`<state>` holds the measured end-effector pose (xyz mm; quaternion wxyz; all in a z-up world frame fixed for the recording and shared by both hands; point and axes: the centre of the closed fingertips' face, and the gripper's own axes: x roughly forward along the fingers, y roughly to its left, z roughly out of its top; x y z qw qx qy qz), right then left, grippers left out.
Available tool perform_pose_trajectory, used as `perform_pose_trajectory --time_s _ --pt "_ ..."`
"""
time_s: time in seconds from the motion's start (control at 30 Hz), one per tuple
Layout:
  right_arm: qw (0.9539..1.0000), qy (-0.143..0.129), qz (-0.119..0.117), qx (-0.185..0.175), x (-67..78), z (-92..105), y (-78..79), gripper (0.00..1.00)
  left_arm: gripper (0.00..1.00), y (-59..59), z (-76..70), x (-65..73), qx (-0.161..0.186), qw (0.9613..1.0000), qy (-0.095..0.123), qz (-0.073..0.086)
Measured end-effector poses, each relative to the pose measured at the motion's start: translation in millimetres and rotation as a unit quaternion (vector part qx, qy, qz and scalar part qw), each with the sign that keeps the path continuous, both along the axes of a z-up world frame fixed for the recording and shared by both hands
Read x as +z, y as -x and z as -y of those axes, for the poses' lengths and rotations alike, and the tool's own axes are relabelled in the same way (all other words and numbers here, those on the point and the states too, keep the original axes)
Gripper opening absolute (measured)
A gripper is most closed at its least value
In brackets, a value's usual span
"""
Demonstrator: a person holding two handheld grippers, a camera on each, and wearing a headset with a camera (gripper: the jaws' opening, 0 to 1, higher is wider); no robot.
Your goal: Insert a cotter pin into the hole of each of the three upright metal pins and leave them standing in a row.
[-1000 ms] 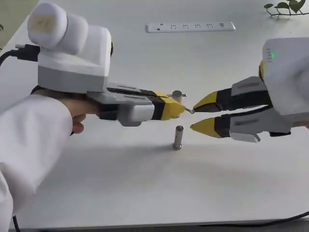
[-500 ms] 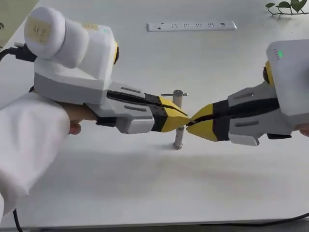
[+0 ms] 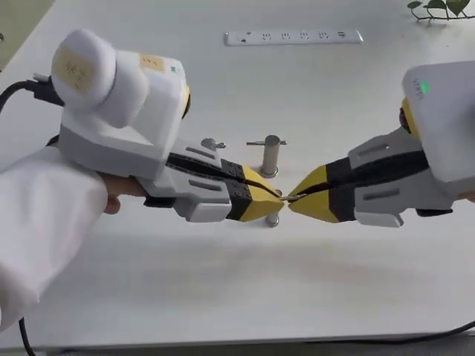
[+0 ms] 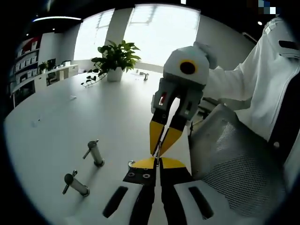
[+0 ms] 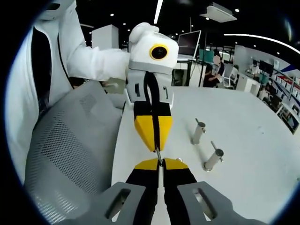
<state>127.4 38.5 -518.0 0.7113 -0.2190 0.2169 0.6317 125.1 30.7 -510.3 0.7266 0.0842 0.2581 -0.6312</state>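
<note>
A thin cotter pin [image 3: 284, 197] spans the gap between my two grippers. My left gripper [image 3: 276, 199] and my right gripper [image 3: 292, 200] meet tip to tip, each shut on one end of it. Just below the tips the foot of an upright metal pin [image 3: 273, 219] shows; its top is hidden. Farther back stands a second metal pin [image 3: 271, 157] with a cotter pin through its head. A third pin [image 3: 212, 143] peeks over the left gripper's body. In the left gripper view the two fitted pins [image 4: 95, 153] [image 4: 75, 183] stand to the left of the cotter pin [image 4: 158, 152].
A white power strip [image 3: 294, 39] lies at the back of the white table [image 3: 223, 282]. A plant sprig [image 3: 438, 11] reaches in at the back right corner. A grey mesh chair [image 5: 61, 154] stands beyond the table's front edge.
My right gripper has gone from open to shut on the free end of the cotter pin. Both grippers have come down and forward over the nearest upright pin.
</note>
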Motion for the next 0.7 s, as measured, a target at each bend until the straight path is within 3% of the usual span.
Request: perform_pose_trajectory --time_s 0.1,0.13,0.17,0.2,0.23,0.27,0.3,0.37,0.47,0.7 --pt "0.9999 0.009 0.005 0.000 -2.8 1.1 -0.9 0.00 0.00 -2.6 0.1 -2.9 0.004 1.0000 0.000 0.000" --pt "0.9999 0.012 0.006 0.001 -4.2 1.3 -1.0 0.00 0.01 -5.9 -0.3 -3.8 0.005 0.9999 -0.001 0.013" --pt "0.9999 0.015 0.006 0.000 -6.0 1.6 -1.4 0.00 0.01 -11.7 -0.5 -4.3 -0.007 0.9981 -0.008 0.060" --pt "0.9998 0.017 0.005 -0.004 -7.2 2.4 -2.8 0.00 0.02 -14.7 -1.3 -4.5 -0.017 0.9954 -0.015 0.093" --pt "0.9998 0.019 0.004 -0.008 -8.6 3.5 -4.1 0.00 0.06 -17.6 -3.8 -6.4 -0.013 0.9943 -0.024 0.103" --pt "0.9996 0.023 0.005 -0.013 -10.5 5.6 -6.8 0.00 0.11 -17.8 -3.7 -7.8 0.001 0.9967 -0.022 0.078" --pt "0.9995 0.026 0.005 -0.017 -12.1 7.3 -8.5 0.00 0.17 -20.6 -4.7 -8.5 0.006 0.9969 -0.021 0.076" --pt "0.9990 0.035 0.003 -0.027 -16.4 12.1 -12.5 0.00 0.28 -27.7 -8.2 -11.7 0.013 0.9953 -0.031 0.091" --pt "0.9982 0.050 0.003 -0.033 -23.2 18.7 -17.3 0.00 0.28 -33.3 -11.4 -20.7 0.014 0.9946 -0.050 0.090" --pt "0.9968 0.070 -0.002 -0.038 -39.8 26.3 -31.9 0.00 0.26 -43.8 -8.4 -34.7 0.018 0.9937 -0.068 0.087"
